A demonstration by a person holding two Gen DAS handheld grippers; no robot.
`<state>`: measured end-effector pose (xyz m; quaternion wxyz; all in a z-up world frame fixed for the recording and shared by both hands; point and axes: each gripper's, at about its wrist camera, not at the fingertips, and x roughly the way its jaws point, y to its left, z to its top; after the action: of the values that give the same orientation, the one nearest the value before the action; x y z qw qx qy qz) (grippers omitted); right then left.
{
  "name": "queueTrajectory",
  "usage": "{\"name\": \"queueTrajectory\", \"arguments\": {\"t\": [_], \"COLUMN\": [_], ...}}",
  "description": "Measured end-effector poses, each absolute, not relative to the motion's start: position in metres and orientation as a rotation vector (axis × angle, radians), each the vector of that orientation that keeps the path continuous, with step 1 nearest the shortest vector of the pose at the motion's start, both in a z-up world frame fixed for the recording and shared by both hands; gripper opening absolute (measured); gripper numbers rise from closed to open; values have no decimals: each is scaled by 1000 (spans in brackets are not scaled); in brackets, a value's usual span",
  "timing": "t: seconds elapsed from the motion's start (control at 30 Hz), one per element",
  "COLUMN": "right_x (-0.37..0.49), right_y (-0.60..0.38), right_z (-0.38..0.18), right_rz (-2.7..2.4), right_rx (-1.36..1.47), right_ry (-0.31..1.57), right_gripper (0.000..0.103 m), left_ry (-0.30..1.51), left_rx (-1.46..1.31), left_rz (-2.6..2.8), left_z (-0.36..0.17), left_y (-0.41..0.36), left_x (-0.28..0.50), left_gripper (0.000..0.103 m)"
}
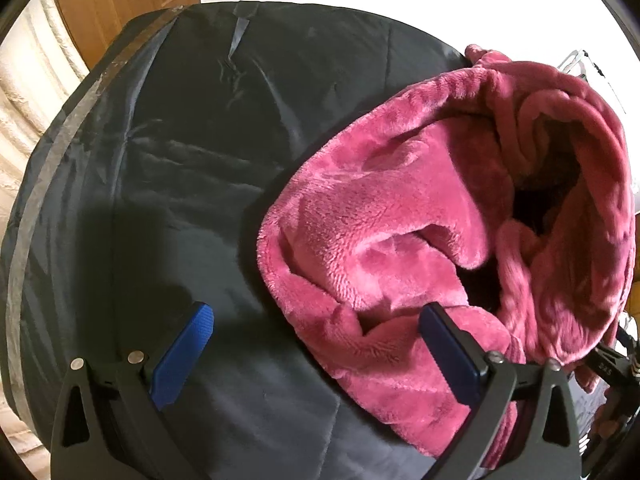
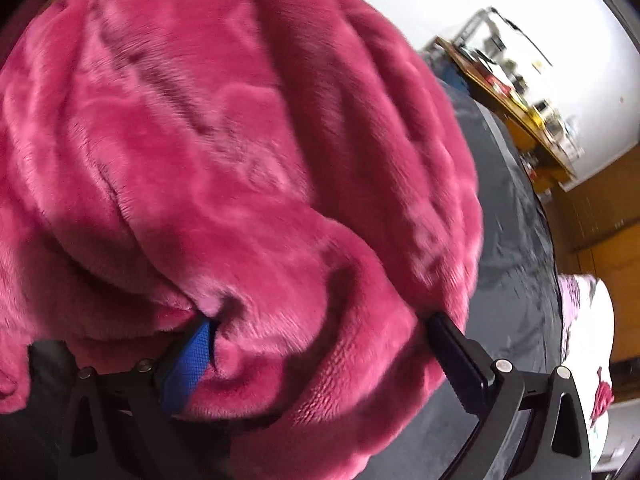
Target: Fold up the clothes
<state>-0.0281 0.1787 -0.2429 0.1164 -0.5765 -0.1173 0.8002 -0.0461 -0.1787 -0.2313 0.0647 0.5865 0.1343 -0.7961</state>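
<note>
Since the pink fleece garment [image 1: 420, 208] sat bunched toward the right side of the table [image 1: 180, 140], w/ most of the dark cover bare on the left, it looked like the folding had hardly begun. Left gripper [image 1: 316, 344] hung low over the table w/ its fingers [image 1: 184, 356] spread wide and nothing between them; the right finger touched or just overlapped the garment's near edge, prob. lined up to take that hem. Part of the fleece stood up in a hollow arch on the right, which fits it being lifted from that side. In the right wrist view the right gripper [image 2: 320, 344] had its fingers [image 2: 188, 360] wide apart, fleece pushed in between them and draped over the left one; whether they actually pinched it I couldn't tell, as they weren't closed. Blur on the fabric there suggested motion. A cluttered shelf [image 2: 516, 92] stood by the wall beyond the table, well apart from the work
</note>
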Motion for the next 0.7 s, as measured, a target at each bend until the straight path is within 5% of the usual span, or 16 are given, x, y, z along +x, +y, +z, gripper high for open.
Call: {"name": "queueTrajectory", "arguments": {"t": [0.43, 0.7], "right_x": [-17, -40], "right_y": [144, 77], "right_z": [-191, -151], "right_rz": [2452, 2848], "right_rx": [-1550, -1493], "right_ry": [-317, -86], "right_gripper": [103, 103], "left_ry": [482, 576], "left_rx": [1755, 1764], "left_rz": [-2360, -2383], "left_z": [-227, -220], "left_y": [-186, -179], "left_x": [-31, -24], "left_gripper": [103, 103]}}
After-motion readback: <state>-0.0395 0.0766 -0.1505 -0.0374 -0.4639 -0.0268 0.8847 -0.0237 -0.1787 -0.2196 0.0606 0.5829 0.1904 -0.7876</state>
